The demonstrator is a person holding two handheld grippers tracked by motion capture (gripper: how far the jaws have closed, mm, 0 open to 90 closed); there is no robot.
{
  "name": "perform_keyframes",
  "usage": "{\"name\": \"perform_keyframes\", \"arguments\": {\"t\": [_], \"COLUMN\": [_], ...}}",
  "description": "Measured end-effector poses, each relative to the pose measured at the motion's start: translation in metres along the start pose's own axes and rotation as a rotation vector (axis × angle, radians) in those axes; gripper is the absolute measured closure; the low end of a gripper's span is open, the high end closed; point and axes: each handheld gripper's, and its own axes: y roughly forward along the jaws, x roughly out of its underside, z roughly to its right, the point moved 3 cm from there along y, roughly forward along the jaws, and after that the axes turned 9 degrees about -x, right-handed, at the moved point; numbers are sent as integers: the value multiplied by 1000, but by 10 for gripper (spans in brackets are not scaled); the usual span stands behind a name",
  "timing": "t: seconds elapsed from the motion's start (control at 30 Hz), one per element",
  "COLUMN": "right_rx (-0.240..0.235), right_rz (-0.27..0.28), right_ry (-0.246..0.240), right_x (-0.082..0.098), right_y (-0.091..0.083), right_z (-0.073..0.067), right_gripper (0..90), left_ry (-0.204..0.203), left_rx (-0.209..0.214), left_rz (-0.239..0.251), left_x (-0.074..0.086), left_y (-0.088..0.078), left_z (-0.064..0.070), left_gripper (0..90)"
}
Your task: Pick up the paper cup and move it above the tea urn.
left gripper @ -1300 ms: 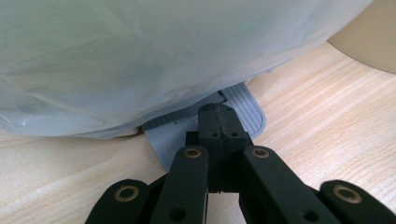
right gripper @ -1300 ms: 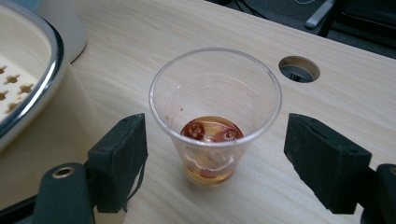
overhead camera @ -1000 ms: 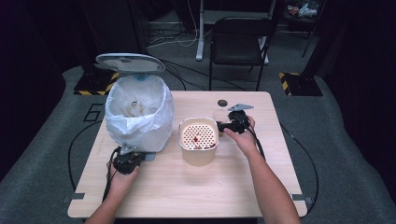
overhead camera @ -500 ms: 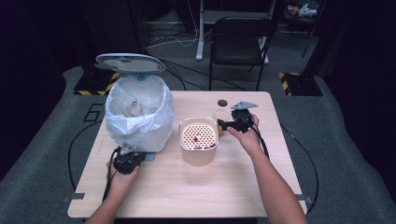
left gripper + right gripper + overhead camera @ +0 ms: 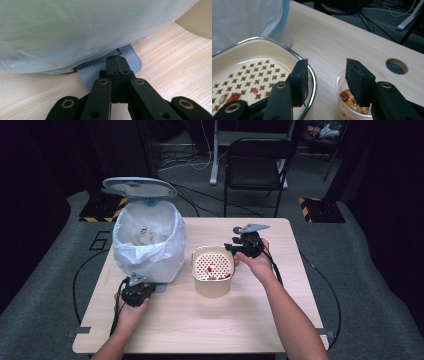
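Observation:
A bin (image 5: 147,245) lined with a white plastic bag (image 5: 87,30) stands at the table's left, its lid (image 5: 137,186) raised. My left gripper (image 5: 141,285) is shut, its tips (image 5: 117,62) resting on top of the bin's grey ribbed pedal (image 5: 133,58). A beige pot with a perforated strainer insert (image 5: 213,267) holding a few red food bits (image 5: 233,97) sits mid-table. My right gripper (image 5: 328,80) is open beside the pot's right side (image 5: 231,251), one jaw over the metal rim (image 5: 312,77), the other over a clear cup (image 5: 347,102) of food scraps.
A round cable hole (image 5: 396,66) lies in the table behind the cup. A black folding chair (image 5: 255,165) stands beyond the far edge. Bare wood spreads across the front half of the table (image 5: 210,320).
My right gripper has edged slightly left toward the strainer's rim. The left gripper stays on the pedal and the lid stays up.

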Motion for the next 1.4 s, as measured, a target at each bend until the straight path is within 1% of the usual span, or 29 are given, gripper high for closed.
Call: {"name": "perform_keyframes", "arguments": {"t": [0.07, 0.1, 0.13, 0.23, 0.27, 0.3, 0.33, 0.37, 0.4, 0.43, 0.47, 0.53, 0.57, 0.63, 0.73, 0.77, 0.83, 0.87, 0.9, 0.97, 1.03, 1.13, 1.17, 1.23, 1.27, 1.33, 1.4], "right_rx": [-9, -25, -36, -64, -62, -57, -64, -77, -84, -95, -96, -98, -102, -118, -129, -142, -167, -172, -176, -167, -170, -195, -196, -181, -176, -168, -183], "right_rz": [-23, -32, -36, -62, -74, -78, -77, -76, -77, -78, -83, -86, -85, -77, -64, -64, -74, -80, -88, -104, -108, -105, -104, -100, -100, -98, -104], "right_ry": [-14, -25, -25, -53, -55, -60, -64, -62, -54, -55, -43, -48, -59, -43, -52, -55, -58, -56, -69, -73, -90, -99, -97, -83, -84, -79, -91], "right_x": [2, 2, 3, 4, 5, 5, 5, 5, 6, 6, 6, 7, 7, 9, 13, 14, 16, 16, 16, 16, 18, 25, 27, 30, 32, 35, 38], "right_y": [5, 8, 9, 14, 15, 16, 15, 15, 14, 13, 12, 11, 10, 8, 4, 3, 1, 1, 0, -3, -6, -13, -14, -18, -21, -25, -28], "right_z": [-2, -3, -5, -10, -11, -11, -10, -9, -9, -8, -8, -9, -9, -10, -13, -14, -18, -19, -21, -26, -30, -40, -42, -47, -50, -54, -58], "right_gripper": [584, 614, 637, 733, 752, 757, 763, 769, 772, 776, 778, 782, 785, 792, 794, 795, 797, 797, 797, 796, 795, 796, 796, 796, 795, 796, 796], "left_ry": [2, -9, 0, 3, 3, 3, 3, -8, -10, -11, -11, -10, -11, -12, -12, -12, -15, -15, -13, -11, -10, -14, -15, -16, -17, -7, -7], "left_rx": [-1, -2, -1, 0, 1, 1, 1, 1, 1, 1, 0, 0, 0, 0, -1, -1, -1, -1, -2, -2, -1, 0, 0, 0, -1, 0, 1], "left_rz": [0, -10, -1, 1, 1, 1, 1, -9, -11, -11, -11, -11, -11, -10, -9, -9, -6, -6, -8, -10, -10, -8, -8, -8, -8, 5, 6], "left_x": [0, 1, 0, 0, 0, 0, 0, 1, 1, 1, 1, 1, 1, 1, 1, 1, 1, 1, 1, 1, 1, 1, 1, 1, 1, 0, 0], "left_y": [0, 0, 0, 0, 0, 0, 0, 0, 0, 0, 0, 0, 0, 0, 0, 0, 0, 0, 0, 0, 0, 0, 0, 0, 0, 0, 0], "left_z": [0, 0, 0, 0, -1, -1, -1, 0, 0, 0, 0, 0, 0, 0, 0, 0, 0, 1, 0, 0, 0, 0, 0, 0, 0, 0, 0], "left_gripper": [900, 900, 900, 900, 900, 900, 900, 900, 900, 900, 900, 900, 900, 900, 900, 900, 900, 900, 900, 900, 900, 900, 900, 900, 900, 900, 900]}}
